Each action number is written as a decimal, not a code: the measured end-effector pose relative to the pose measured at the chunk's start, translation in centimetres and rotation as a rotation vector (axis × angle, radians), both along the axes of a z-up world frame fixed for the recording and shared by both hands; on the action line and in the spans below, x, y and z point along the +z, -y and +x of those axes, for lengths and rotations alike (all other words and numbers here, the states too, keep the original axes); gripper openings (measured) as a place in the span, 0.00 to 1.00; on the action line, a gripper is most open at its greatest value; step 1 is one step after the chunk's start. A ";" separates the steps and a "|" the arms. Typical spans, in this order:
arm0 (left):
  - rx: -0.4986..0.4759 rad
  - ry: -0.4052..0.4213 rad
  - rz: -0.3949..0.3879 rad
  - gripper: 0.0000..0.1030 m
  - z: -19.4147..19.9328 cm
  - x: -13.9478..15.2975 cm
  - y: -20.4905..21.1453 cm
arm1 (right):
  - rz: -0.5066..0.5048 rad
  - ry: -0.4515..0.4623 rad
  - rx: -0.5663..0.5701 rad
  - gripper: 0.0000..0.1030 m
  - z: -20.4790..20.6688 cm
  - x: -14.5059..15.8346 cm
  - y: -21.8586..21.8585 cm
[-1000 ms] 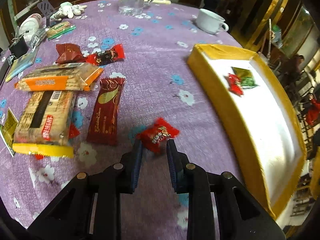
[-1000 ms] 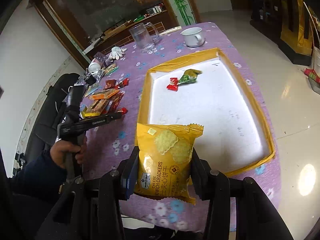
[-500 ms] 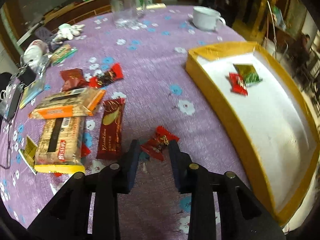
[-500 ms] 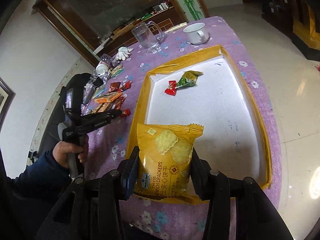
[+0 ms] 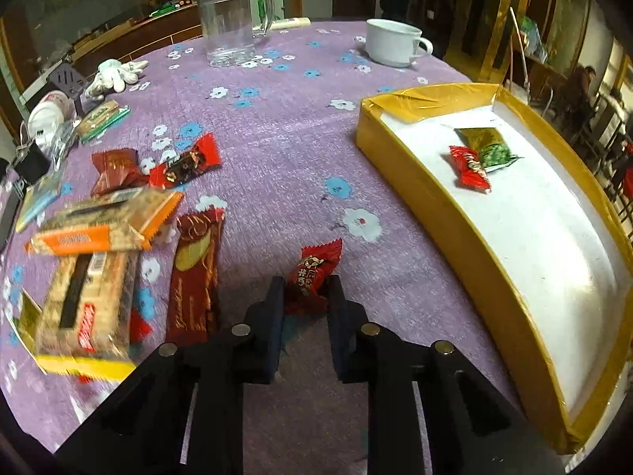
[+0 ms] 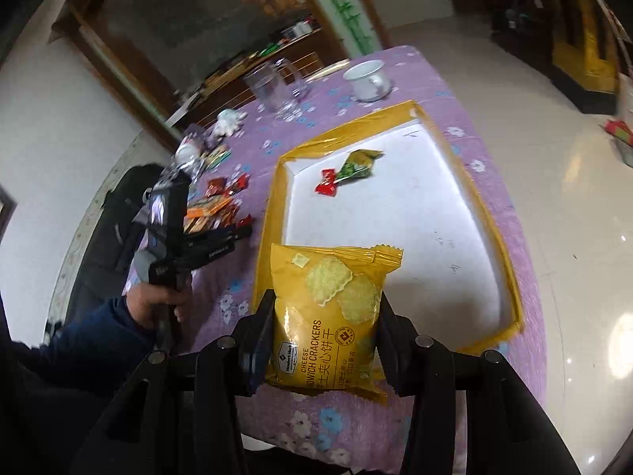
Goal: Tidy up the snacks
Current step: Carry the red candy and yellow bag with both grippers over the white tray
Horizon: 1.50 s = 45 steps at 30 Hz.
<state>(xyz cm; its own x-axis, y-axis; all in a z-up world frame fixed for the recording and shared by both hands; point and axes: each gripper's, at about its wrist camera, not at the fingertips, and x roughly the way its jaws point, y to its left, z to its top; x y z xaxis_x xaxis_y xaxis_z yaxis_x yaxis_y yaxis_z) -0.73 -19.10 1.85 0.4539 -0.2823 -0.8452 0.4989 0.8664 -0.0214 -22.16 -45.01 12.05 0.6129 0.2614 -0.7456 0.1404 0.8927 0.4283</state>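
Since a second ago: your left hand-held gripper (image 5: 304, 297) had the red candy (image 5: 314, 273) loose between its fingers on the cloth; now the candy stands tipped up, nipped at its lower end. The tray looks closer and larger in your right view.
Left hand-held gripper: drawn to its narrowest, pads pressing the lower end of the red candy, whose upper twist sticks out above the fingertips.
Right hand-held gripper (image 6: 326, 316): part-way closed on the yellow cracker pack (image 6: 328, 316), gripped by both side edges, upright, label facing the camera.
Cracker pack, place: held above the near edge of the bench, in front of the near-left corner of the tray (image 6: 273, 213); whether it is over the tray rim I cannot tell.
Tray: yellow-walled, white floor, on the right part of the bench (image 5: 285, 150); inside lie a red sweet (image 5: 470, 166) touching a green packet (image 5: 488, 146), near the far end.
Left of the candy: a dark red bar (image 5: 196, 277), two stacked biscuit packs (image 5: 91, 261), two more red-wrapped sweets (image 5: 158, 164) farther back.
Far side of the bench: a clear glass mug (image 5: 231, 19) and a white cup (image 5: 393, 41), well apart.
Your left hand (image 6: 158, 301): dark sleeve, closed round the gripper handle, seen from the right view.
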 end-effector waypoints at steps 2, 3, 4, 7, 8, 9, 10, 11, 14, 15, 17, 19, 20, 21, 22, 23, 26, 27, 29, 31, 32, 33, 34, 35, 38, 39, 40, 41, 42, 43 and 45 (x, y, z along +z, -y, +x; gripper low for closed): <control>-0.019 -0.035 -0.063 0.15 -0.5 0.1 -0.5 | -0.004 0.009 -0.045 0.46 -0.4 0.5 -0.1; -0.032 -0.047 -0.080 0.15 -0.7 0.2 -0.6 | 0.003 0.009 -0.072 0.46 -0.5 0.6 -0.1; -0.046 -0.057 -0.096 0.15 -0.9 0.4 -0.6 | 0.007 0.007 -0.091 0.46 -0.7 0.7 -0.2; -0.112 -0.091 -0.159 0.15 -1.7 1.2 -0.6 | 0.010 0.016 -0.144 0.46 -1.3 0.9 -0.6; -0.139 -0.093 -0.167 0.15 -2.1 1.6 -0.4 | 0.009 0.018 -0.156 0.46 -1.6 1.0 -0.8; -0.161 -0.097 -0.179 0.15 -2.3 2.0 -0.1 | 0.008 0.021 -0.177 0.46 -2.0 1.1 -1.0; -0.183 -0.099 -0.193 0.15 -2.6 2.4 0.1 | 0.008 0.023 -0.195 0.46 -2.2 1.1 -1.1; -0.209 -0.100 -0.206 0.15 -2.8 2.8 0.5 | 0.009 0.025 -0.208 0.46 -2.4 1.2 -1.2; -0.287 -0.099 -0.240 0.15 -3.5 4.2 1.8 | 0.010 0.037 -0.259 0.46 -3.2 1.4 -1.4; -0.314 -0.103 -0.250 0.15 -3.7 4.7 2.3 | 0.005 0.040 -0.274 0.46 -3.4 1.5 -1.6; -0.365 -0.113 -0.269 0.15 -4.1 5.6 3.5 | 0.004 0.045 -0.290 0.46 -3.4 1.6 -1.8; -0.413 -0.120 -0.270 0.15 -4.5 6.3 4.6 | 0.002 0.045 -0.303 0.46 -3.1 1.7 -1.9; -0.443 -0.117 -0.268 0.15 -4.8 6.6 5.2 | 0.001 0.048 -0.310 0.46 -2.9 1.8 -2.0; -0.463 -0.118 -0.266 0.15 -5.0 6.8 5.8 | 0.001 0.054 -0.313 0.46 -2.9 1.9 -2.2; -0.493 -0.127 -0.263 0.15 -5.3 7.0 6.6 | -0.006 0.065 -0.314 0.46 -2.9 2.0 -2.5; -0.509 -0.129 -0.259 0.15 -5.5 7.0 7.0 | -0.016 0.070 -0.317 0.46 -3.0 2.1 -2.7; -0.573 -0.128 -0.246 0.15 -6.5 7.3 9.0 | -0.011 0.082 -0.343 0.46 -3.7 1.9 -3.1; -0.588 -0.125 -0.245 0.15 -6.8 7.5 9.4 | 0.000 0.082 -0.354 0.46 -4.0 1.7 -3.1; -0.608 -0.120 -0.251 0.15 -7.4 7.9 9.6 | 0.032 0.080 -0.378 0.46 -4.6 1.1 -2.8; -0.617 -0.117 -0.257 0.15 -7.7 8.2 9.6 | 0.051 0.081 -0.393 0.46 -4.9 0.9 -2.7; -0.617 -0.113 -0.257 0.15 -7.9 8.2 9.6 | 0.052 0.083 -0.395 0.46 -4.9 0.9 -2.7; -0.616 -0.114 -0.258 0.15 -7.9 8.2 9.6 | 0.054 0.085 -0.395 0.46 -4.9 0.9 -2.7; -0.613 -0.116 -0.261 0.15 -7.9 8.2 9.5 | 0.057 0.085 -0.393 0.46 -4.9 0.9 -2.7; -0.607 -0.116 -0.266 0.15 -7.8 8.2 9.3 | 0.061 0.084 -0.391 0.46 -4.7 0.8 -2.7; -0.590 -0.111 -0.287 0.15 -7.5 8.3 8.8 | 0.076 0.071 -0.380 0.46 -4.3 0.6 -2.9; -0.582 -0.109 -0.296 0.15 -7.5 8.3 8.5 | 0.078 0.065 -0.375 0.46 -4.1 0.5 -2.9; -0.572 -0.110 -0.305 0.15 -7.3 8.3 8.3 | 0.078 0.057 -0.370 0.46 -3.8 0.5 -2.9; -0.563 -0.112 -0.313 0.15 -7.2 8.3 8.1 | 0.078 0.053 -0.366 0.46 -3.7 0.5 -2.9; -0.555 -0.114 -0.321 0.15 -7.1 8.3 7.9 | 0.080 0.048 -0.363 0.46 -3.4 0.5 -2.9; -0.548 -0.113 -0.329 0.15 -7.0 8.3 7.7 | 0.082 0.044 -0.359 0.46 -3.1 0.6 -2.9; -0.533 -0.111 -0.342 0.15 -6.7 8.4 7.2 | 0.076 0.039 -0.347 0.46 -2.7 0.8 -3.2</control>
